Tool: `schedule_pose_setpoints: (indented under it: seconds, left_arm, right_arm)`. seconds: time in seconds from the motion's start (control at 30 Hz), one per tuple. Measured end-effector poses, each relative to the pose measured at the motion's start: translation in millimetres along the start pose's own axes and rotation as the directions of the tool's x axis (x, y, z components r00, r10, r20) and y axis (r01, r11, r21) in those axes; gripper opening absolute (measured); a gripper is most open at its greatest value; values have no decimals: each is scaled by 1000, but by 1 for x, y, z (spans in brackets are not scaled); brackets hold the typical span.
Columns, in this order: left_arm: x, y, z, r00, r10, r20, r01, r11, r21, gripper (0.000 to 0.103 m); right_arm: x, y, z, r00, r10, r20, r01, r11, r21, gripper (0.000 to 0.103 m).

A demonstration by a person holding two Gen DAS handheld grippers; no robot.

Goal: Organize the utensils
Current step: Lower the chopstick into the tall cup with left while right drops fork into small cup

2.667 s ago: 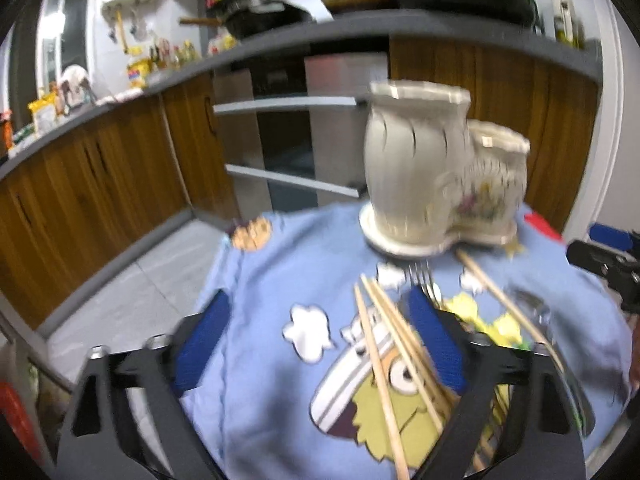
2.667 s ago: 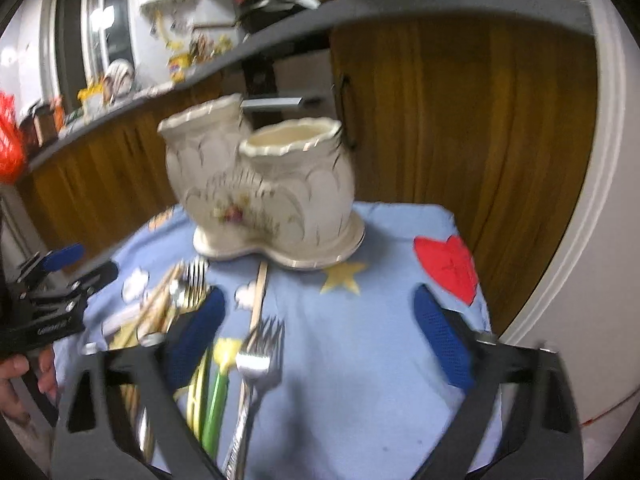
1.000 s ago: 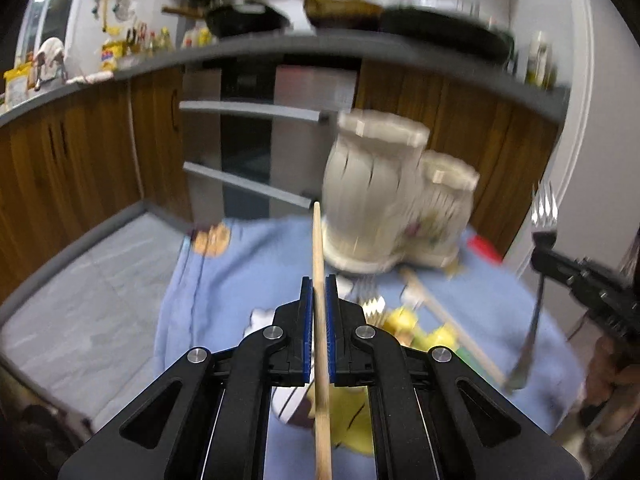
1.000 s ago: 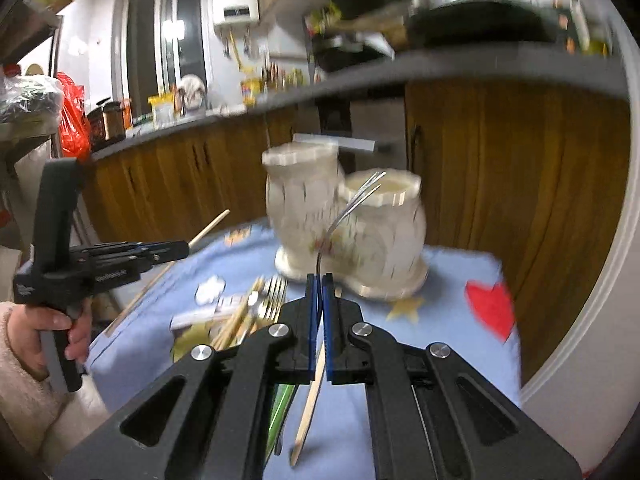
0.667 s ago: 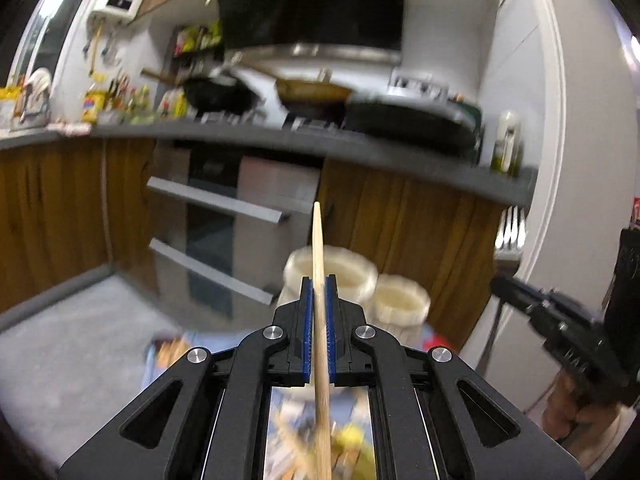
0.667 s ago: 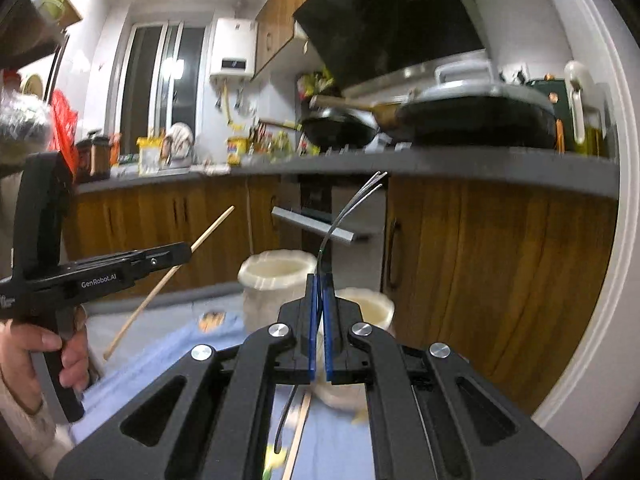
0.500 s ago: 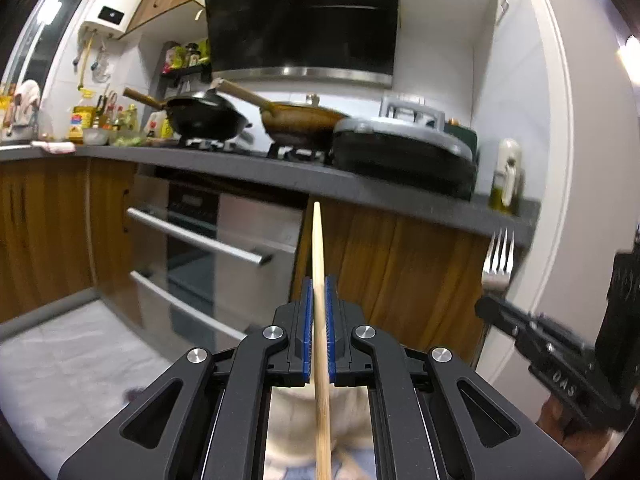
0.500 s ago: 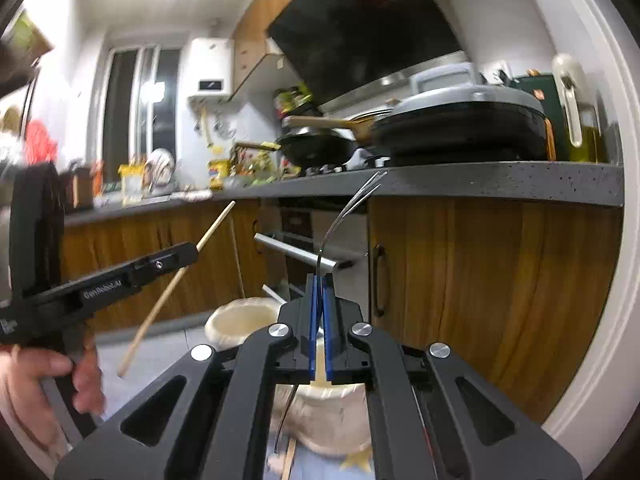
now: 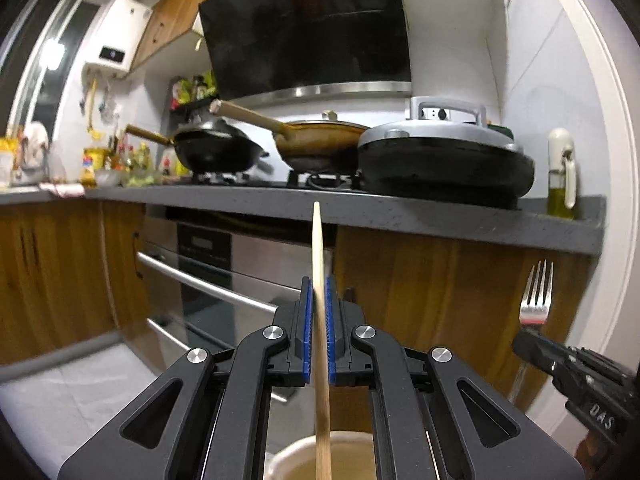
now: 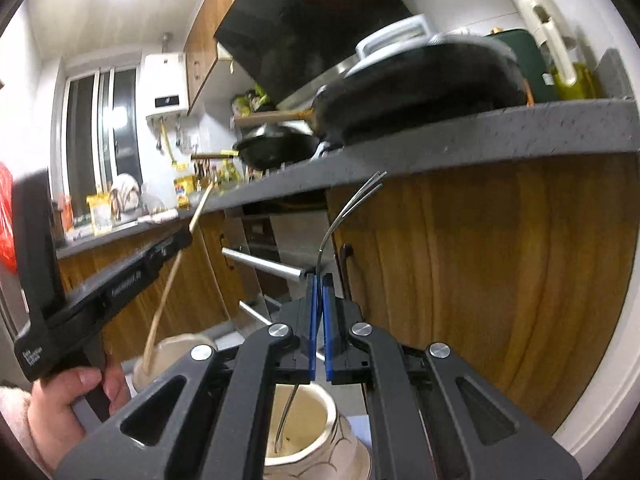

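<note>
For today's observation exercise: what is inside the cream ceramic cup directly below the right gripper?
The handle end of the fork dips into the cream cup, held shut in the right gripper. The inside wall looks bare; the gripper body hides the cup's near side.

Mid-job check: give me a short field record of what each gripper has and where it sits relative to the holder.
left gripper: shut on chopstick, held upright
chopstick lower end: over the taller cup of the ceramic holder, at its mouth
right gripper: shut on fork, tines up
fork handle: hanging inside the shorter cup, not released
holder contents besides these: cannot tell
backdrop: counter with pans
</note>
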State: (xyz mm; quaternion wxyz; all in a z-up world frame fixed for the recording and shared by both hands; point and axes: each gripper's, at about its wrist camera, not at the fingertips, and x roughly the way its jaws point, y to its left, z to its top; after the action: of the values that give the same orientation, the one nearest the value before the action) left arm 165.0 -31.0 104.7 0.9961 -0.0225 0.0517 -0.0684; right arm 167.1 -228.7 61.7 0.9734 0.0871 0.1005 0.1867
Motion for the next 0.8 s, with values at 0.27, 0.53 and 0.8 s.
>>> schedule_pose_setpoints:
  seconds: [0.27, 0.53, 0.8]
  left_arm:
    - [-23, 6, -18, 999, -29, -21, 29, 1000, 7, 6]
    - [-55, 20, -44, 991, -50, -121, 47, 998, -30, 6]
    - [-58, 21, -58, 983, -35, -178, 32, 999, -19, 8]
  right_arm:
    - [2, 8, -17, 998, 2, -66, -8, 997, -81, 2]
    - [-4, 6, -22, 994, 15, -110, -26, 995, -100, 2]
    - [9, 4, -31, 984, 2, -178, -19, 996, -89, 3]
